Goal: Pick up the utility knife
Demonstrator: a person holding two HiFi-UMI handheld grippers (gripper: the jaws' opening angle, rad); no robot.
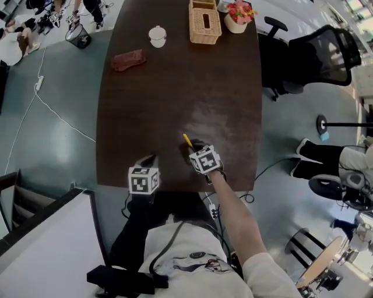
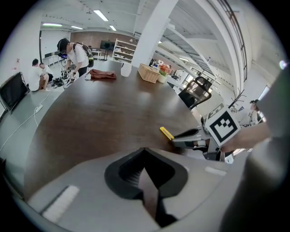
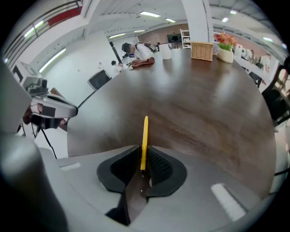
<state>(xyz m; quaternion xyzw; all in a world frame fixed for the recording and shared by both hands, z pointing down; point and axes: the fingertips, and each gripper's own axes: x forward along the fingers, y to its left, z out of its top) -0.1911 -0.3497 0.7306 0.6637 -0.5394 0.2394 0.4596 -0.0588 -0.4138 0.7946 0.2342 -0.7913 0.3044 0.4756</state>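
Observation:
The yellow utility knife (image 3: 144,140) stands edge-on between the black pads of my right gripper (image 3: 143,159), which is shut on it. In the head view the knife (image 1: 187,141) sticks out past the right gripper (image 1: 195,149) near the front edge of the dark wooden table (image 1: 180,87). The left gripper view shows the knife (image 2: 166,132) as a short yellow tip ahead of the other gripper. My left gripper (image 1: 149,160) sits at the table's front edge, left of the right one. It is shut (image 2: 146,174) with nothing held.
At the far end of the table stand a wicker basket (image 1: 204,22), a pot of flowers (image 1: 239,14), a white cup (image 1: 157,36) and a reddish-brown cloth (image 1: 129,60). A black office chair (image 1: 317,55) is on the right. People stand at the far left.

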